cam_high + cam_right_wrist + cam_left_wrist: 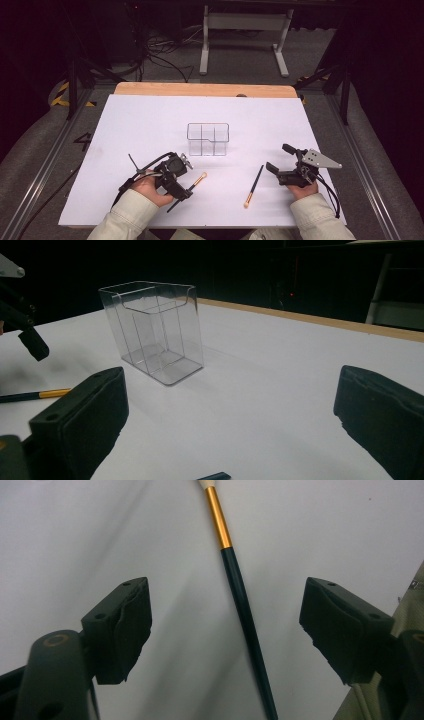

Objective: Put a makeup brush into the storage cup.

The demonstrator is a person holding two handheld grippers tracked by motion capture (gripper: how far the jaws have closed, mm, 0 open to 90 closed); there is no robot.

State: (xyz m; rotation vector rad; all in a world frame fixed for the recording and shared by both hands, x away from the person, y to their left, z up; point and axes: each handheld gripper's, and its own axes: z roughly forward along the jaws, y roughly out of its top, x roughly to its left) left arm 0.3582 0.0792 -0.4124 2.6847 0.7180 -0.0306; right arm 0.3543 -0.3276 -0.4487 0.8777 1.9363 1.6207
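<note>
Straddling a brush (pixel 239 587), the left gripper (pixel 176 175) has jaws spread, not touching it. Right gripper (pixel 287 160) rests, jaws spread, near another brush (pixel 254 186).

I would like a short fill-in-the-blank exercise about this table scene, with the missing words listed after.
1. The left gripper has a makeup brush lying between its ____ fingers.
2. The clear organizer stands ____ on the white table.
3. The number of brushes on the table is ____.

Missing words: open; upright; two

brush (pixel 240 600) — bristle tip, handle end cut off | second brush (pixel 214 476) — mostly cropped
</note>
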